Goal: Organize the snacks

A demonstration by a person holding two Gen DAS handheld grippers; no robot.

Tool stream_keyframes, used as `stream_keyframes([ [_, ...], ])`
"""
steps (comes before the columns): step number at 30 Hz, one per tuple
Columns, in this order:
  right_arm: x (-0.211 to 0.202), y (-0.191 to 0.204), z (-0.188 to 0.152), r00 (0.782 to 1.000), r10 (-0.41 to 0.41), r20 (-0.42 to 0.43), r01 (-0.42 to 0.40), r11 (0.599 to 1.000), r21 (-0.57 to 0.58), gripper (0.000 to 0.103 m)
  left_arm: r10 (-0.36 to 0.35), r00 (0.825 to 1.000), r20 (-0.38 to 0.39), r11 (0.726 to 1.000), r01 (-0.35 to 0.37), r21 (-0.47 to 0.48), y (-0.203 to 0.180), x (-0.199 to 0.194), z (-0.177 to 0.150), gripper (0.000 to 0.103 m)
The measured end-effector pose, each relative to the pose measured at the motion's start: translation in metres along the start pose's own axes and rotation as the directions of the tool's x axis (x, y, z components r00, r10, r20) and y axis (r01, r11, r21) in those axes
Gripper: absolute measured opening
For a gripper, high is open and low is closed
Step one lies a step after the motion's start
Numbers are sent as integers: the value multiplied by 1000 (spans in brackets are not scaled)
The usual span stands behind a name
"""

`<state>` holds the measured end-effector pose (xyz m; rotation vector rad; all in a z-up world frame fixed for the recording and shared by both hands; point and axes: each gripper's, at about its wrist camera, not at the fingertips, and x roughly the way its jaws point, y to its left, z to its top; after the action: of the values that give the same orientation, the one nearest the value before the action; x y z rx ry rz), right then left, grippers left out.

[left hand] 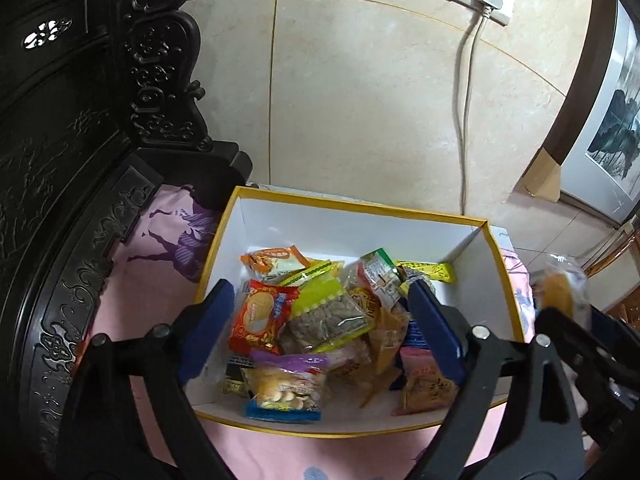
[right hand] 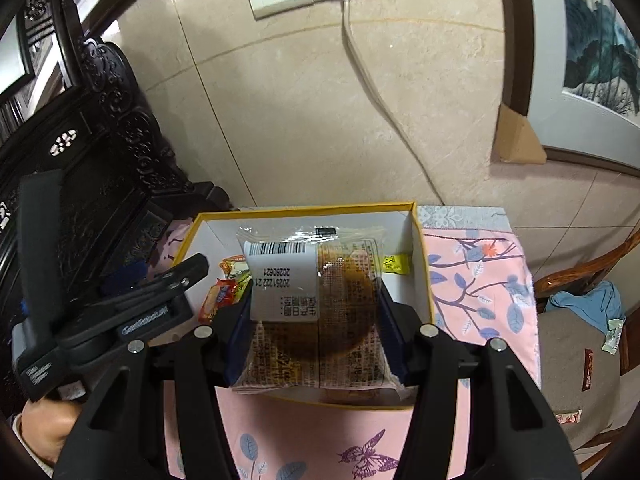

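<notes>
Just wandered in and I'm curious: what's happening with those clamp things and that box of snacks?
A person is sorting snacks with a hand-held gripper in each hand. The right gripper is clamped on a clear-wrapped brown pastry, held above the yellow-rimmed box. The left gripper is open and empty over the pile of snack packets already in the box. A few packets lie on a chair at the right.
</notes>
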<state>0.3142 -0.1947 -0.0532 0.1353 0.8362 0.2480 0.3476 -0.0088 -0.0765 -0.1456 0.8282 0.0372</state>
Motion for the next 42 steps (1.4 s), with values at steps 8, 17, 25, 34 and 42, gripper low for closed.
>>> stream_keyframes([
  [8, 25, 7, 4, 1000, -24, -21, 24, 1000, -14, 74, 39, 999, 6, 999, -39, -4, 10, -2, 2, 94],
  [17, 20, 10, 6, 998, -62, -27, 61, 997, -41, 102, 58, 998, 30, 998, -58, 18, 9, -12, 7, 97],
  [25, 22, 5, -6, 995, -60, -83, 58, 998, -26, 102, 54, 998, 31, 998, -54, 23, 9, -20, 8, 97],
  [34, 19, 6, -11, 994, -49, -97, 47, 999, -18, 102, 64, 997, 40, 998, -65, 14, 11, -28, 12, 97],
  [42, 18, 9, -13, 994, -42, -103, 40, 999, -25, 102, 70, 997, 42, 997, -70, 16, 10, -30, 12, 99],
])
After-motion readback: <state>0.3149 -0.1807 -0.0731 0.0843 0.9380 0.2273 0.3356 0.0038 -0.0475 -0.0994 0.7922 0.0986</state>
